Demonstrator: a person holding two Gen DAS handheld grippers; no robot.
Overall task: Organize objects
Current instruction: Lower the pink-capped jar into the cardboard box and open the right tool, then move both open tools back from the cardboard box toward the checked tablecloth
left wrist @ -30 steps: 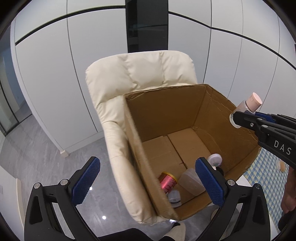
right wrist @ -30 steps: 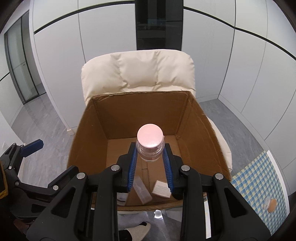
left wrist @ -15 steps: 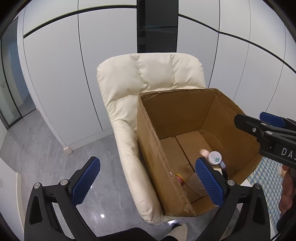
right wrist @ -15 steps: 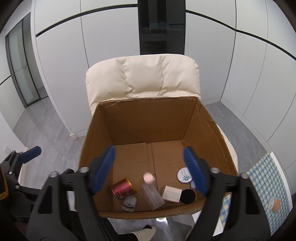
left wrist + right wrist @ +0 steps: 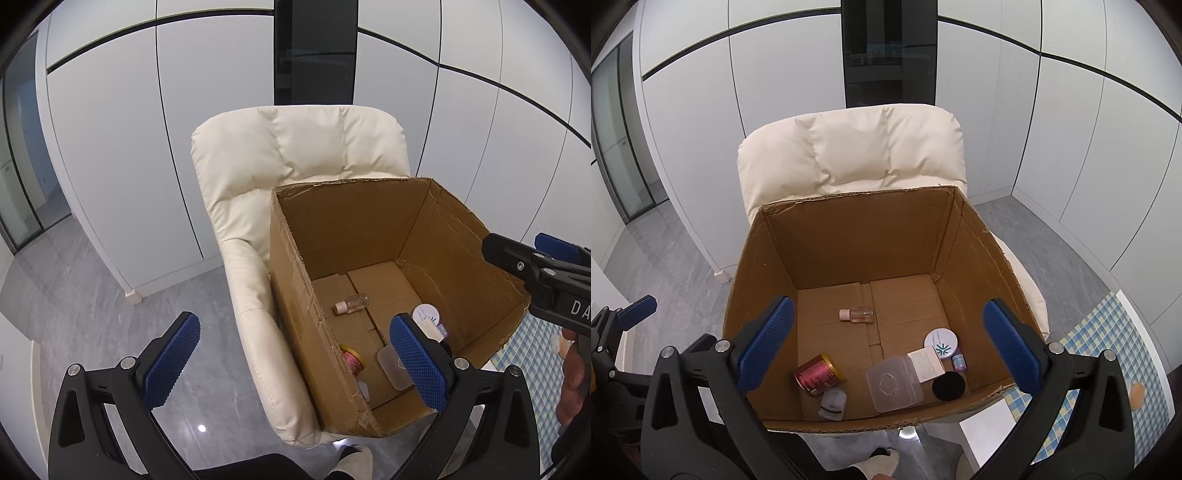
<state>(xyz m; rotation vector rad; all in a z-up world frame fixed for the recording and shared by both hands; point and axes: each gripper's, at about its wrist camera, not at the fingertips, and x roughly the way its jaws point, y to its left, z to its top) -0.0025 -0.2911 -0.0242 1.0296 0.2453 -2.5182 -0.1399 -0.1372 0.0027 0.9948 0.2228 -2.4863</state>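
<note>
White wall panels (image 5: 775, 110) with thin dark seams lined the room; a tall dark recess (image 5: 890, 55) split them behind a cream padded armchair (image 5: 871, 147); the floor (image 5: 74, 288) was glossy grey stone, catching one small point of light; a glass partition (image 5: 18, 184) stood at the left; a blue-and-yellow checked surface (image 5: 1108, 332) lay at the right.

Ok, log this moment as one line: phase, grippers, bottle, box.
phase: release done | right gripper: jaws just opened, empty | left gripper: open, empty | pink-capped bottle: lying on box floor | cardboard box: on cream chair
</note>
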